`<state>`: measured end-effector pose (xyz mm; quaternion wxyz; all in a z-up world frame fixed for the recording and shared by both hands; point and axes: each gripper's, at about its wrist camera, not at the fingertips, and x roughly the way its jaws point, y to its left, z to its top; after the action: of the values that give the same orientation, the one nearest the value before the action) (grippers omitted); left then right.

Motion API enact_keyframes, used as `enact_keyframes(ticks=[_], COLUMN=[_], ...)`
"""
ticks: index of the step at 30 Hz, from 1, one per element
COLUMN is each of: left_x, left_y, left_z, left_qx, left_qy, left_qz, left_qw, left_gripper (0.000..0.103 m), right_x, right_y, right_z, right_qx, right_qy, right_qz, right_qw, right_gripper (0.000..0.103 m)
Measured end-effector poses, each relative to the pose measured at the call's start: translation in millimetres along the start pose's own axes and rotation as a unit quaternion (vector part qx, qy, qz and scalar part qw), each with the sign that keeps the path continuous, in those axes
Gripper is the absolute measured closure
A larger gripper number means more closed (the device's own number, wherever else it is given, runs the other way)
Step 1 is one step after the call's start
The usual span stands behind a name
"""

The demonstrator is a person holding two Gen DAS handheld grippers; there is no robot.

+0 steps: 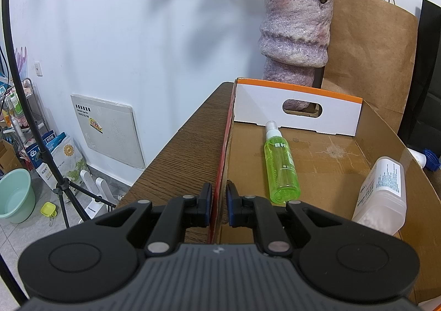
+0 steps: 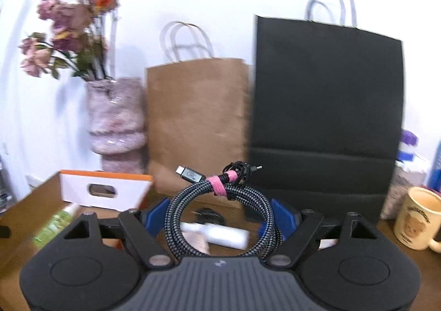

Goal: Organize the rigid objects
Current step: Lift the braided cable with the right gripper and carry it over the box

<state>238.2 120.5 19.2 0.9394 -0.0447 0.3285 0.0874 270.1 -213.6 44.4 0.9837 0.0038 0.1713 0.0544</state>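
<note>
Cable coil carried toward the cardboard box (image 1: pixel 317 162), box wall pinned.

My right gripper (image 2: pixel 217 217) was clamped on the coiled cable (image 2: pixel 220 200), above the table right of the box; my left gripper (image 1: pixel 219 206) pinched its left wall (steadying). Best released low, clear of the green bottle (image 1: pixel 281 167).

You see the box (image 1: pixel 311 162) on the table (image 1: pixel 182 156): spray bottle (image 1: pixel 281 167) inside left, white bottle (image 1: pixel 383 189) inside right, vase (image 1: pixel 295 32) and paper bag (image 1: pixel 369 57) beyond.
</note>
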Motion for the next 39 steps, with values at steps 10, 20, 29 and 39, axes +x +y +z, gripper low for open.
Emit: enact_keyframes(ticks=[10, 20, 29, 39], left_x=[0.0, 0.0, 0.1, -0.3], left_y=[-0.1, -0.3, -0.5, 0.1], left_z=[-0.1, -0.3, -0.4, 0.7], left_qx=[0.0, 0.0, 0.0, 0.0], left_qy=[0.0, 0.0, 0.0, -0.001], left_qz=[0.0, 0.0, 0.0, 0.0], left_qw=[1.0, 1.0, 1.0, 1.0], left_gripper=[0.091, 0.091, 0.091, 0.091], right_x=[-4.4, 2.7, 15.4, 23.7], right_y=[58.4, 105.3, 137.2, 149.5], right_z=[20.4, 32.5, 31.8, 24.4], right_qx=[-0.021, -0.029, -0.043, -0.058], right_qy=[-0.018, 0.002, 0.024, 0.049], right_qz=[0.069, 0.121, 0.143, 0.161], right_qw=[0.997, 0.992, 0.988, 0.984], right_gripper=[0.024, 0.024, 0.024, 0.024])
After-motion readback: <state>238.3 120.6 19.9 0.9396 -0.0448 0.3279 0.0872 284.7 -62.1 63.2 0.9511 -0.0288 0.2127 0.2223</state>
